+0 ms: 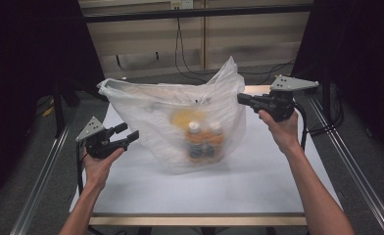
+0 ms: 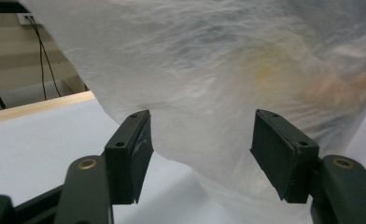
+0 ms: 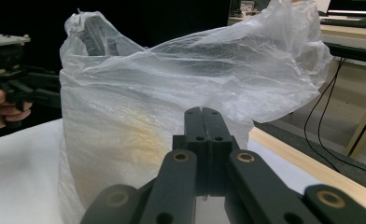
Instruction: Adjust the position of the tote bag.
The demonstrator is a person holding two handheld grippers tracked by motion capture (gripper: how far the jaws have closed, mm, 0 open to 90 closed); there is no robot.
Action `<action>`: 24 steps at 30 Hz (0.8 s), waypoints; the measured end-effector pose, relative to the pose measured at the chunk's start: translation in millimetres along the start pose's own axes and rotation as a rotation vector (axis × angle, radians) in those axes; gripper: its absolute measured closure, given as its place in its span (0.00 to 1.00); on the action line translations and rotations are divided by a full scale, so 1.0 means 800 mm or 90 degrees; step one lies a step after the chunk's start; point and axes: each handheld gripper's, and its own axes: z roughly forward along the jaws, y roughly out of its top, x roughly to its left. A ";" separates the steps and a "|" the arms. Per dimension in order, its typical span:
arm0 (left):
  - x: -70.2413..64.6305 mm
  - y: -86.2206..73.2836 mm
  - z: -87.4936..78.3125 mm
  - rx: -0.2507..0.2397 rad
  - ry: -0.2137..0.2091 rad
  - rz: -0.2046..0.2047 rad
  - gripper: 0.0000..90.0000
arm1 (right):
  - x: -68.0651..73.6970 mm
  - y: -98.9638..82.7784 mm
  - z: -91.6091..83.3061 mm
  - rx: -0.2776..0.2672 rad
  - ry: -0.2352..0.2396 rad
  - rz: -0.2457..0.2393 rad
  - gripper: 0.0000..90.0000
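A thin, translucent plastic bag (image 1: 175, 122) stands on the white counter (image 1: 204, 188) between the two claws, its mouth open at the top and its rim crumpled into peaks. Through the film, two bottles (image 1: 204, 139) with white caps and orange bodies show side by side low in the bag, with a blurred yellow shape (image 1: 184, 117) just behind and above them — too hazy to identify.

The left claw (image 1: 130, 133) is held by the person's left hand (image 1: 101, 164) just beside the bag's near-left flank, its jaws apart. In the left gripper view the two black pads (image 2: 130, 156) stand wide open with the bag's wall (image 2: 218, 84) directly ahead of them and bulging toward the gap; whether the film touches either pad cannot be told.

The right claw (image 1: 242, 99) is held by the right hand (image 1: 278, 128) at the bag's upper right edge, higher than the left claw. In the right gripper view its jaws are pressed together (image 3: 203, 135), the bag (image 3: 172, 107) rising right in front of them — whether a fold of film is pinched between them cannot be told. Beyond the bag, on the far left of that view, the other claw (image 3: 29, 93) and the fingers gripping it are visible.

A pale wooden edge borders the counter past the right claw, with dark cables (image 1: 182, 54) on the floor behind.
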 end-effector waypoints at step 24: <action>-0.008 0.031 0.011 -0.016 -0.097 0.036 1.00 | 0.011 -0.011 -0.047 -0.027 -0.005 -0.010 1.00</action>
